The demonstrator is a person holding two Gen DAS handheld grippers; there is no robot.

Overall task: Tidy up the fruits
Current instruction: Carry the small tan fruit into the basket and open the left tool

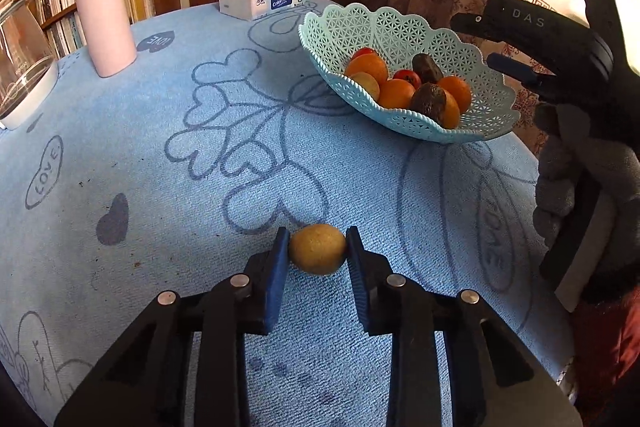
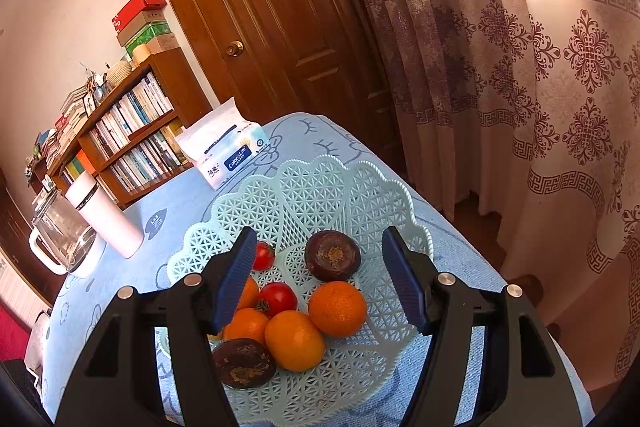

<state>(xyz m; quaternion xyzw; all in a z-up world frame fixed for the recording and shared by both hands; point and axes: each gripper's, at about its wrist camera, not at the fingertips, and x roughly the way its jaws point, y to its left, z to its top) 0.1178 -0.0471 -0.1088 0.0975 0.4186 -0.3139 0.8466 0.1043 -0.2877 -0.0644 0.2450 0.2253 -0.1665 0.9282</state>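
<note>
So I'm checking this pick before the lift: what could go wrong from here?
The left gripper pinches the small round yellow-brown fruit near its fingertips, so it might roll out. The right gripper hangs open over the lattice basket, possibly blocking the drop. The basket's piled oranges could be knocked.

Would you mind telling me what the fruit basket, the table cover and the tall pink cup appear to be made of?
Fruit basket: likely moulded plastic, pale mint, matt; the sign is its even openwork lattice and beaded scalloped rim.
Table cover: looks like looped terry or microfibre cloth, light blue; it shows a fuzzy pile and printed hearts.
Pink cup: smooth, matt, with a dark band near the top; plastic or coated metal, I cannot tell.
</note>
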